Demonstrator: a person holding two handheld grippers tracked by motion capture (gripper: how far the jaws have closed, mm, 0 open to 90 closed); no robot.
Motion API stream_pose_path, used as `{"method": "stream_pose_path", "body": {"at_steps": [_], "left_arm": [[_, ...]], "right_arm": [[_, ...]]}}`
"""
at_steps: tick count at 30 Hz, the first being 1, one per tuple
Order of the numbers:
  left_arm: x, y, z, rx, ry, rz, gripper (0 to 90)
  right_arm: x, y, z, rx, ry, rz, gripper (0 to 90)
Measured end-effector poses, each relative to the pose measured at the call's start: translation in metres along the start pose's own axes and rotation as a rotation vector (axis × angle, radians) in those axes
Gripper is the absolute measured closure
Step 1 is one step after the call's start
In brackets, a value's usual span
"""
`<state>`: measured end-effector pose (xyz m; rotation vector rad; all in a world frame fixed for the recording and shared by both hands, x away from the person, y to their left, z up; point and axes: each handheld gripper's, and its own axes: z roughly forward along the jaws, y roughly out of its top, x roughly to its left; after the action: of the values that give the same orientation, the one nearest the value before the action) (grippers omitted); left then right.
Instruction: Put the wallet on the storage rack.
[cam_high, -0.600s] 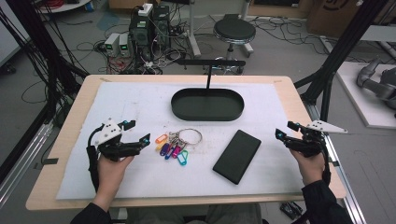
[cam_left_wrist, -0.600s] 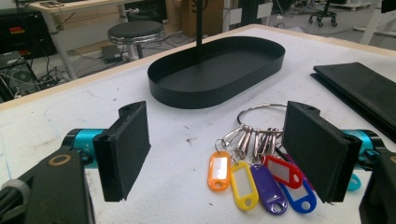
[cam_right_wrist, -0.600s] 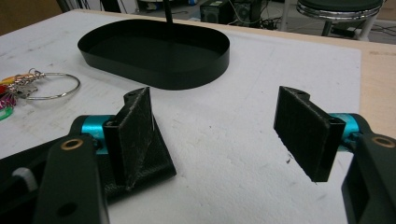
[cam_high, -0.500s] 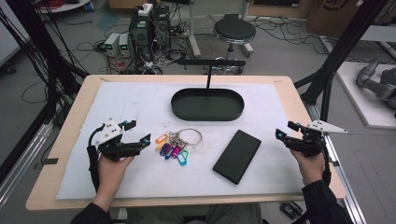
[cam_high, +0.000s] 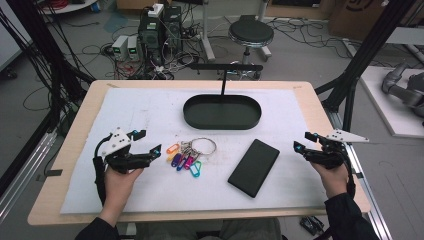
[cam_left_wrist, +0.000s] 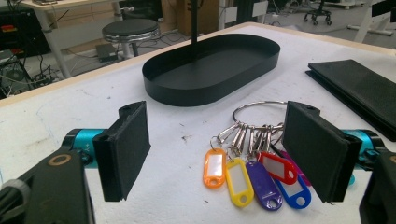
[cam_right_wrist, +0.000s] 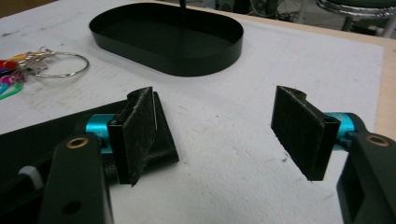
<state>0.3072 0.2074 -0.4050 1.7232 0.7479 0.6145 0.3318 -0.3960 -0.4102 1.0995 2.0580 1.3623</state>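
High view looks down on a wooden counter (cam_high: 70, 150) covered by a white sheet, with a person's two hands coming in from the bottom edge. Left claw (cam_high: 150, 142) rests on the sheet just left of a key ring (cam_high: 187, 152) hung with coloured plastic tags; its jaws are spread wide and empty, pointed at the keys, which suggests a pickup is being lined up. Right claw (cam_high: 302, 142) sits near the right edge, also released and holding nothing, with a flat black phone-like slab (cam_high: 254, 167) lying between it and the keys. A black oval tray (cam_high: 222, 112) with an upright post at its back stands beyond the keys, likely where things are meant to go. Left gripper view shows the tags (cam_left_wrist: 254, 179) close ahead between the jaws, the far-right ones hidden behind one pad. Whether the slab is a phone or a case is hard to tell; its surface is plain
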Motion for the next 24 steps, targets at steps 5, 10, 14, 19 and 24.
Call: {"method": "stream_pose_path", "body": {"at_steps": [5, 10, 14, 19, 24], "left_arm": [[0.000, 0.000, 0.000, 0.001, -0.008, -0.002, 23.3], [0.000, -0.001, 0.002, 0.009, -0.020, -0.007, 23.3], [-0.001, -0.001, 0.003, 0.011, -0.026, -0.007, 23.3], [-0.003, -0.002, 0.003, 0.015, -0.031, -0.013, 23.3], [-0.004, -0.003, 0.003, 0.017, -0.034, -0.016, 23.3]], "right_arm": [[-0.002, -0.004, 0.001, 0.012, 0.045, -0.012, 35.0], [-0.007, -0.010, 0.011, 0.090, 0.105, -0.026, 35.9], [-0.006, -0.012, 0.022, 0.145, 0.144, -0.062, 36.9], [-0.001, -0.013, 0.038, 0.201, 0.184, -0.119, 42.1], [0.000, -0.011, 0.050, 0.242, 0.209, -0.125, 42.4]]}}
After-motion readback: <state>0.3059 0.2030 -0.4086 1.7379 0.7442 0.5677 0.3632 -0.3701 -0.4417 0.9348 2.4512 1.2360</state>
